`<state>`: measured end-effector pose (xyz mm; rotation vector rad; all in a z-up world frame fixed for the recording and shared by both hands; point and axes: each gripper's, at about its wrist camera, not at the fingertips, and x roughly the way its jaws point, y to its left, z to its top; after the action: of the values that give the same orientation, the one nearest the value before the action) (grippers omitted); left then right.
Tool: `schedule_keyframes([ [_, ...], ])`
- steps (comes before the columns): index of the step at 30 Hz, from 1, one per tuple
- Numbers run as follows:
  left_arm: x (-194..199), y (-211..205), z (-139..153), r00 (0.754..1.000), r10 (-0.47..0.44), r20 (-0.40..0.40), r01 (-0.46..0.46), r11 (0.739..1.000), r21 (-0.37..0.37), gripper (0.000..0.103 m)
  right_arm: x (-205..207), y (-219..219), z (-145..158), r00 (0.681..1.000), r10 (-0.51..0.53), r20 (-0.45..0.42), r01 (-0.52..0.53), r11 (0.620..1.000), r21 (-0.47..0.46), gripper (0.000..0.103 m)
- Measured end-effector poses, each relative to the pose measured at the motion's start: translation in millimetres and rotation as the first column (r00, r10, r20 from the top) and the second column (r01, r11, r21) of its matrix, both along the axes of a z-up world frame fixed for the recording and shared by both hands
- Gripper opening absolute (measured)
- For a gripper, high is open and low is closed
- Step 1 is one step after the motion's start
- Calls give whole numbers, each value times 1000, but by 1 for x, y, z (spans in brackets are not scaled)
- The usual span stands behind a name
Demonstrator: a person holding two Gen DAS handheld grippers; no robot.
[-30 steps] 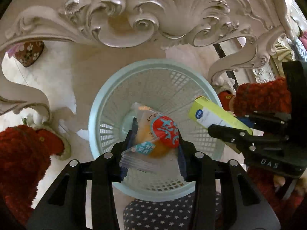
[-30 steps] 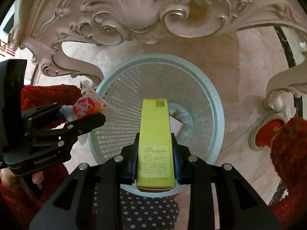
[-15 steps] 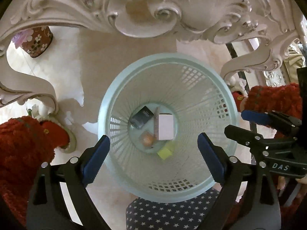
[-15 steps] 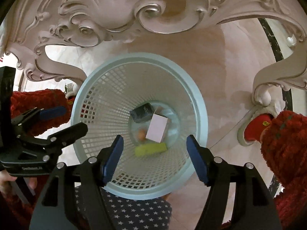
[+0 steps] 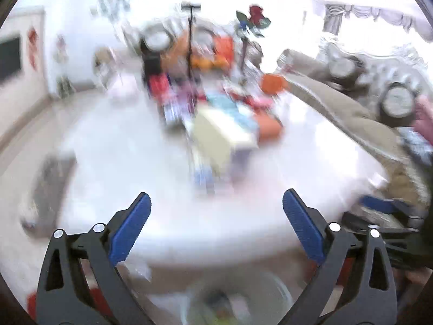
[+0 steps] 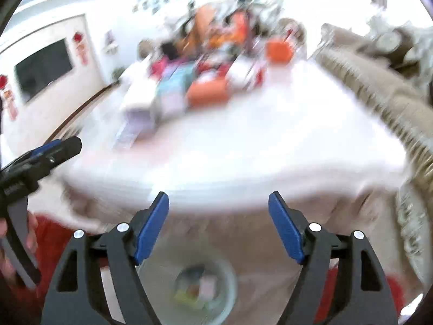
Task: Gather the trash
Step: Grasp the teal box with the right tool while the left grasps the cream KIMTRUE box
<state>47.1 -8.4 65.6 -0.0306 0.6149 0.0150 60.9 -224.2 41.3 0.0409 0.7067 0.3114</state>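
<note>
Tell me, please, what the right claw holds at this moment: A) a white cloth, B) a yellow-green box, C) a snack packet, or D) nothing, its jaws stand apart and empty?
D: in the right wrist view the right claw has its blue pads standing wide apart with only the blurred white table and the basket showing between them.

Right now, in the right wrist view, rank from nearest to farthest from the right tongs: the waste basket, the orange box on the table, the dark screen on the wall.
1. Waste basket: nearest, on the floor just below the open, empty right tongs.
2. Orange box: mid-table, ahead and slightly left.
3. Dark screen: farthest, on the far left wall.
</note>
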Motion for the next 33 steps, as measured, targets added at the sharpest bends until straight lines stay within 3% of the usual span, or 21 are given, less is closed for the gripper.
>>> schedule_keyframes([
  [6, 81, -46, -7, 997, 76, -12, -74, 989, 130, 95, 49, -12, 17, 997, -64, 41, 64, 998, -5, 72],
  [9, 111, -56, -15, 991, 133, -29, -123, 966, 228, 95, 78, -14, 15, 998, -60, 22, 60, 998, 7, 72],
  [14, 132, -32, -22, 981, 179, -70, -157, 956, 246, 95, 97, -3, 15, 1000, -12, -11, 12, 999, 32, 72],
  [17, 131, -1, -24, 984, 139, -114, -124, 984, 129, 95, 105, 17, 17, 999, 50, -1, -50, 999, 14, 72],
  [20, 129, 27, -19, 989, 98, -107, -97, 995, 20, 95, 107, 46, 16, 991, 137, 1, -137, 990, -34, 72],
  [29, 154, 80, -23, 983, 34, -180, -47, 996, -72, 95, 120, 99, 18, 977, 211, -9, -210, 969, -133, 72],
  [33, 179, 78, -30, 971, -73, -229, 52, 994, -94, 95, 114, 121, 14, 975, 222, -3, -218, 957, -191, 72],
])
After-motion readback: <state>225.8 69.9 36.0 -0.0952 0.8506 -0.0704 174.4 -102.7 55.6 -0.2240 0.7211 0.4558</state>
